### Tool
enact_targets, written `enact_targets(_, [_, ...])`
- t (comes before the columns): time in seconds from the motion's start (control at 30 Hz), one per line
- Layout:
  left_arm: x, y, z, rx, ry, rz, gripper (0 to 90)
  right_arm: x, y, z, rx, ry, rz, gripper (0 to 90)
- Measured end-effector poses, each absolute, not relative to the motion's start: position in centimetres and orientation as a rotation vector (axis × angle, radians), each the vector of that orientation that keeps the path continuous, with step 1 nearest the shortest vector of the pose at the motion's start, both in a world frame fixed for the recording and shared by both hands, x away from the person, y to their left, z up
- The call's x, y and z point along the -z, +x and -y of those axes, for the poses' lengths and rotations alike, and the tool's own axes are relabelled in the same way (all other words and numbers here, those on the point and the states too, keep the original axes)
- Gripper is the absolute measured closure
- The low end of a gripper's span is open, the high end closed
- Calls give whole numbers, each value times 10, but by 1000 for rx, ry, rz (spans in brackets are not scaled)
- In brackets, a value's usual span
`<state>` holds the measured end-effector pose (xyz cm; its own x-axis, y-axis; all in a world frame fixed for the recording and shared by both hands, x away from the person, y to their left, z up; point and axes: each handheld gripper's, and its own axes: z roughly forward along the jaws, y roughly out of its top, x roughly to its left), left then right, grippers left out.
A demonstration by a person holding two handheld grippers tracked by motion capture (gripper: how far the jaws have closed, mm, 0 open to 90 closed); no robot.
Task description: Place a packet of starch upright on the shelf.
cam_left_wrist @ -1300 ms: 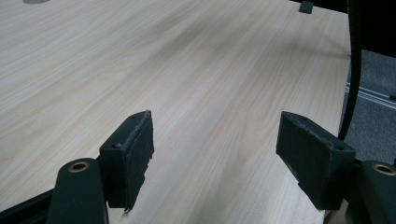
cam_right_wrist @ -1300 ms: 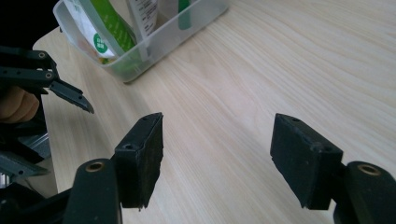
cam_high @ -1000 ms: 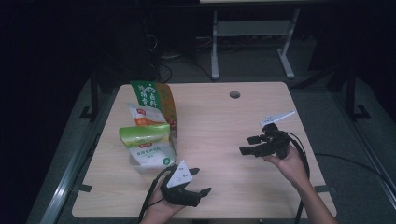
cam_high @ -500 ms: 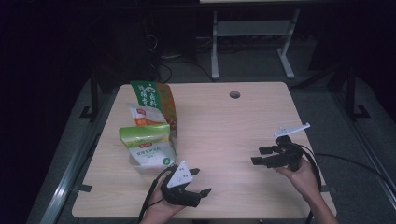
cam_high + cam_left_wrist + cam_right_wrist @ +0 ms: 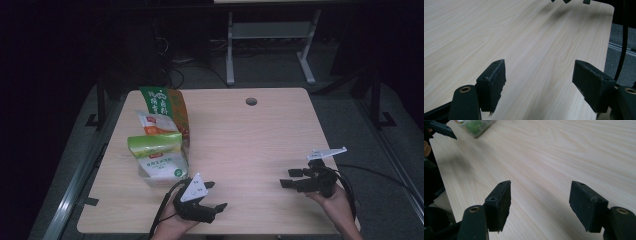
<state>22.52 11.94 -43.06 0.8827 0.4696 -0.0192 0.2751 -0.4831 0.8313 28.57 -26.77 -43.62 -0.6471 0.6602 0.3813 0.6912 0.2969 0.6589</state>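
**Both grippers open and empty over bare table; food packs at left edge**

High view, left to right: three packs huddle at the table's (image 5: 260, 135) left side. Tall green-and-orange bag (image 5: 164, 102) at the back with white characters, too small to read. White pouch (image 5: 154, 123) with a red label leans against it. Green-topped pack (image 5: 159, 157) in front, print illegible.

Left gripper (image 5: 216, 195) sits near the front edge, just right of the green-topped pack, not touching it. Right gripper (image 5: 291, 178) is well apart toward the right edge, pointing left.

Left gripper view: jaws wide apart, nothing between them, only wood grain; the other gripper's jaw tips peek in at the top.

Right gripper view: right gripper's (image 5: 540, 206) jaws spread wide, empty; a pack's corner shows blurred at upper left.
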Motion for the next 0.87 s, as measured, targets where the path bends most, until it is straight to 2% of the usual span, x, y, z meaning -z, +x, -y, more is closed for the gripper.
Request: enact_targets(0.87, [436, 220, -112, -232, 2132, -504, 258, 445, 245, 266, 1369, -1327, 2526, 291])
